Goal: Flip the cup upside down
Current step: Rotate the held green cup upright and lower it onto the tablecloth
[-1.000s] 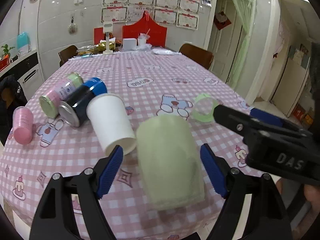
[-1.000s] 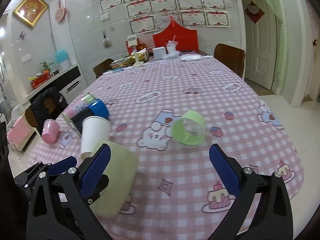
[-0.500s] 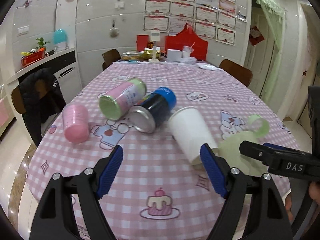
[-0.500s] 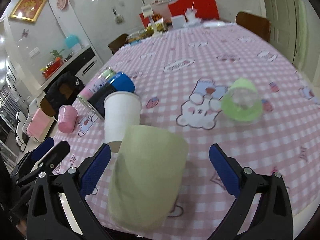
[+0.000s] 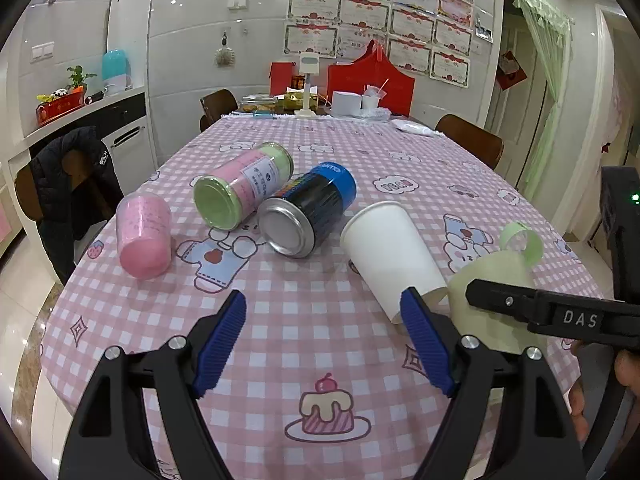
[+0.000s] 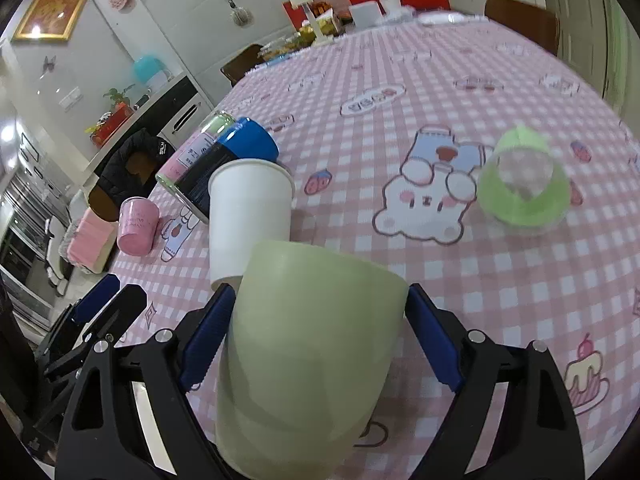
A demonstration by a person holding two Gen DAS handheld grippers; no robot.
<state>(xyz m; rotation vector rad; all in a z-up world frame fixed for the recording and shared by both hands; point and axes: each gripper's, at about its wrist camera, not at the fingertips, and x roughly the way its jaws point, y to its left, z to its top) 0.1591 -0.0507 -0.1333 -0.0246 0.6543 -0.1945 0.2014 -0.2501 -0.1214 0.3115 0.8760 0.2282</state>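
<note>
**Right gripper closing on the pale green cup at the near edge**

I am at the grasp step. My right gripper has its two blue pads on either side of the pale green cup, which sits at the near edge of the table, just in front of the white paper cup lying on its side. The pads look pressed to the cup's wall on both sides, so I judge the jaws clamped on it, though the fisheye bends the edges and I cannot swear to full contact on the right pad. I also cannot tell from here which end of the cup is the mouth.

My left gripper hangs wide apart over bare checked cloth at the near edge and holds nothing; the paper cup's rim lies just beyond its right pad.

The next move, as I see it, calls for a lift clear of the cloth, a half turn of my wrist, and a set-down on the open patch of the cloth toward the right edge. The paper cup touches or nearly touches the green one, so I should lift straight up before turning. The green-banded clear cup lies well apart toward the right edge; the blue-capped can, the pink-and-green jar and the pink cup lie toward the left edge.
</note>
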